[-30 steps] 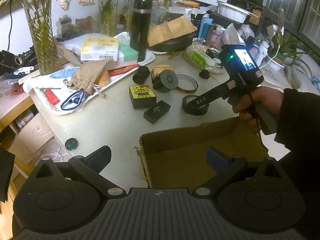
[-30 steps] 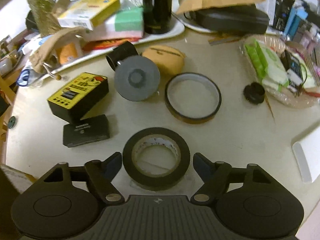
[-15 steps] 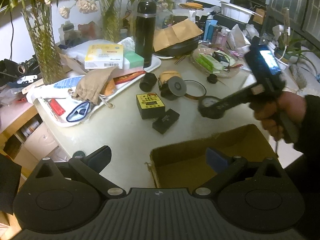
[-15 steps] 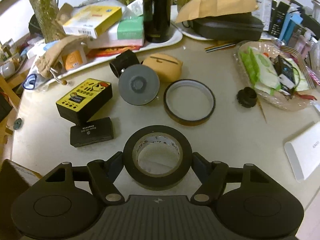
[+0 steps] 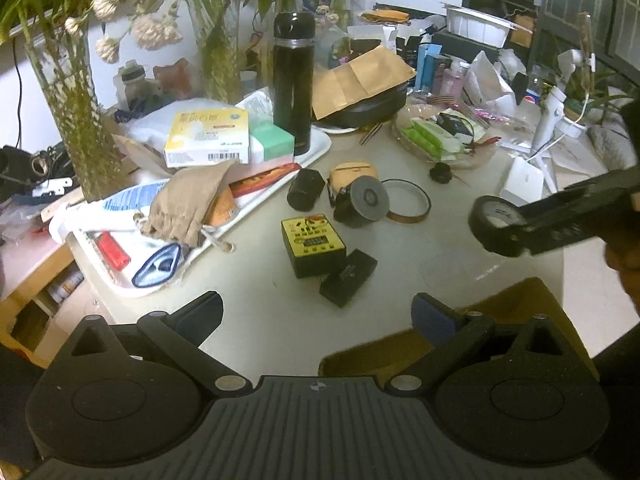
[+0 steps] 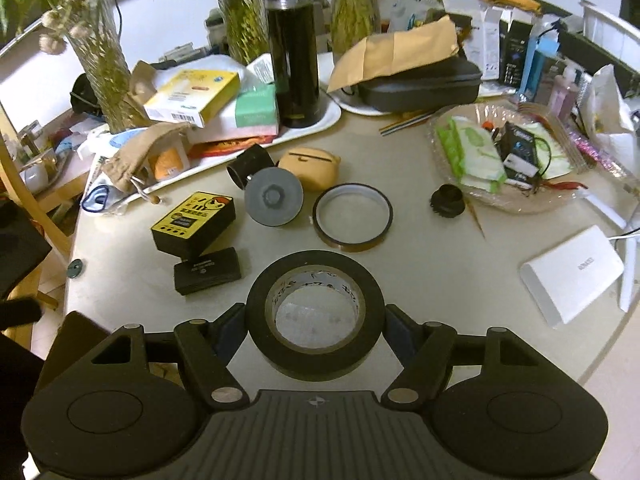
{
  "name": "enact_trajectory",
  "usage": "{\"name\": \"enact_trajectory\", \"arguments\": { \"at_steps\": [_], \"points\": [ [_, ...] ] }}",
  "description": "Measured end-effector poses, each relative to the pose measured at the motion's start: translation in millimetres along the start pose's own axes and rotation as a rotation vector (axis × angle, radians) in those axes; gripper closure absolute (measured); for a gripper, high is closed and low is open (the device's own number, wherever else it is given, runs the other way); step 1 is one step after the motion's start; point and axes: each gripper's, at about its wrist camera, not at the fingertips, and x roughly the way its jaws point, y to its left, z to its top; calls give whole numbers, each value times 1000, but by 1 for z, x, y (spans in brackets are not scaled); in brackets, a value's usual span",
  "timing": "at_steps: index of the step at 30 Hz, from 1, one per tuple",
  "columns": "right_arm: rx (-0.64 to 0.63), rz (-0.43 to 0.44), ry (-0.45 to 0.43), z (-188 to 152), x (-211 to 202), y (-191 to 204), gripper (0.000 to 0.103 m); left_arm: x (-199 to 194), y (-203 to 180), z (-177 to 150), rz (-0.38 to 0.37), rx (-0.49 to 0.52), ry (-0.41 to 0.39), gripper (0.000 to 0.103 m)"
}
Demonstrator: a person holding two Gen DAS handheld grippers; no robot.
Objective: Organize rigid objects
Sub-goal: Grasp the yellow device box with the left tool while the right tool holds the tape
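Observation:
A black tape roll point(image 6: 316, 264) hangs above the table, and my right gripper point(image 6: 316, 320) is shut on it, one pad on each side of its rim. The left wrist view shows that same roll point(image 5: 480, 232) at the right, held over the table just beyond the far edge of a cardboard box point(image 5: 520, 300). My left gripper point(image 5: 316, 314) stands open with nothing between its fingers, near the box's left edge. On the table lie a yellow-and-black box point(image 6: 194, 220), a small black box point(image 6: 208, 276), an amber tape ring point(image 6: 352, 216), a grey-faced disc point(image 6: 274, 202) and a black knob point(image 6: 446, 200).
A white tray point(image 5: 320, 148) piled with boxes, a cloth pouch and a tall black flask point(image 6: 294, 52) fills the back left. Glass vases with plants stand behind it. A clear dish of packets point(image 6: 500, 156) and a white power bank point(image 6: 572, 276) lie at the right.
The right gripper closed on the tape roll and lifted it off the table; in the left wrist view it drifted right. The left gripper's view shifted, so the box sits lower and further right.

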Motion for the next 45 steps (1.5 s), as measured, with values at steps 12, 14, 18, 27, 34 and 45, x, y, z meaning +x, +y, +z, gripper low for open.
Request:
{"name": "enact_trajectory", "arguments": {
  "at_steps": [12,14,18,27,34,45],
  "points": [
    [4,21,-45,-19,-38,7,28,29,-1,9,8,7,27,0],
    [12,26,-46,-22,-42,6,28,34,-1,11,11,6,31,0],
    [20,28,-42,-30,-48,4,28,46,0,15,18,5,42,0],
    [56,27,-46,-43,-58,-6,28,77,-2,27,21,4,68,0],
    [60,17,-45,-48,-60,-15,28,109,1,40,26,-5,108,0],
    [75,24,-41,-52,-57,-19,28,158,7,57,50,-13,236,0]
  ]
}}
